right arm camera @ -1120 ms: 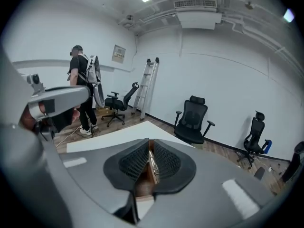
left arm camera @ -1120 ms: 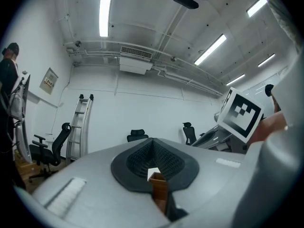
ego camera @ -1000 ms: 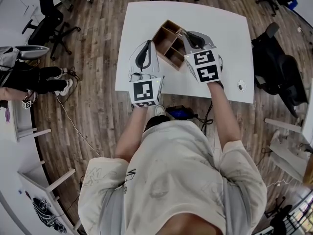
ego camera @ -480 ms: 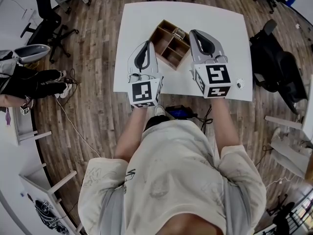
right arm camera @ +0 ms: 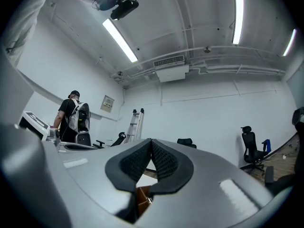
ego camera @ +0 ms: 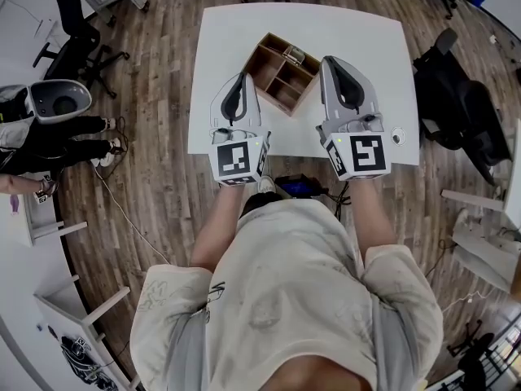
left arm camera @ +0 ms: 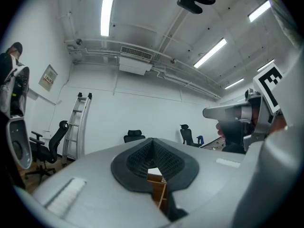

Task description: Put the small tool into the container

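The wooden container [ego camera: 280, 72], a box split into compartments, sits on the white table [ego camera: 236, 31]. The small metal tool [ego camera: 295, 54] lies in its far right compartment. My left gripper [ego camera: 241, 77] hovers just left of the box, shut and empty. My right gripper [ego camera: 332, 60] is held just right of the box, also shut with nothing in it. In the left gripper view the pads [left arm camera: 142, 156] meet, and a bit of the box [left arm camera: 156, 186] shows below them. In the right gripper view the pads [right arm camera: 161, 158] also touch, above a sliver of the box [right arm camera: 141, 194].
A small white round object [ego camera: 397, 138] lies near the table's right front corner. Office chairs [ego camera: 77, 35] stand around the table. A person with a backpack [right arm camera: 73, 118] stands to the left. A ladder [left arm camera: 76, 122] leans on the far wall.
My right gripper has drawn back from over the box toward the table's near edge, leaving the tool in the far right compartment. The left gripper has hardly moved.
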Tool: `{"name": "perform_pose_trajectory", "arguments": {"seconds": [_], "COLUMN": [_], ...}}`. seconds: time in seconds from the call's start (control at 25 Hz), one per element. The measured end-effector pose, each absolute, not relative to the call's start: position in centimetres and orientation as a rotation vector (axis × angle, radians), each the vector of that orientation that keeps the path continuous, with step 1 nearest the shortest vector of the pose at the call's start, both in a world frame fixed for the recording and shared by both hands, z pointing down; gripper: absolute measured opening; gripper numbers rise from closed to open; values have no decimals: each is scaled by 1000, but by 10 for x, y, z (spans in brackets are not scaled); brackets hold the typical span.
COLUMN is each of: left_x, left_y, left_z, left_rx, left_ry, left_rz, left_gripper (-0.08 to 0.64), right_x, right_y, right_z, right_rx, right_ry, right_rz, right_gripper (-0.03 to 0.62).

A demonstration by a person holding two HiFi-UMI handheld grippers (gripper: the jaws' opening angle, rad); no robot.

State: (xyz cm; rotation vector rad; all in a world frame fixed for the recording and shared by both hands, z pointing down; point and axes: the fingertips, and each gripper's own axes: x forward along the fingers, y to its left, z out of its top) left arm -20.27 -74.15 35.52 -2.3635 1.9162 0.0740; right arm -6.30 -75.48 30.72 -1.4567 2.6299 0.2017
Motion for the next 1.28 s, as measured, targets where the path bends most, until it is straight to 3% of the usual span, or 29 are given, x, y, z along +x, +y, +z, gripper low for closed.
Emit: {"name": "perform_pose_trajectory", "arguments": {"seconds": [1.28], "left_x": [-187], "left_y": [-721], "left_z": [371], "left_rx": [-2402], "left_ry": [1869], "left_rz": [49], "left_gripper": [2], "right_x": [-59], "right_y": [-737], "right_z": [369], "right_rx": [-1466], "right_ry": [2663], "right_rz": [138], "right_gripper": [6]}}
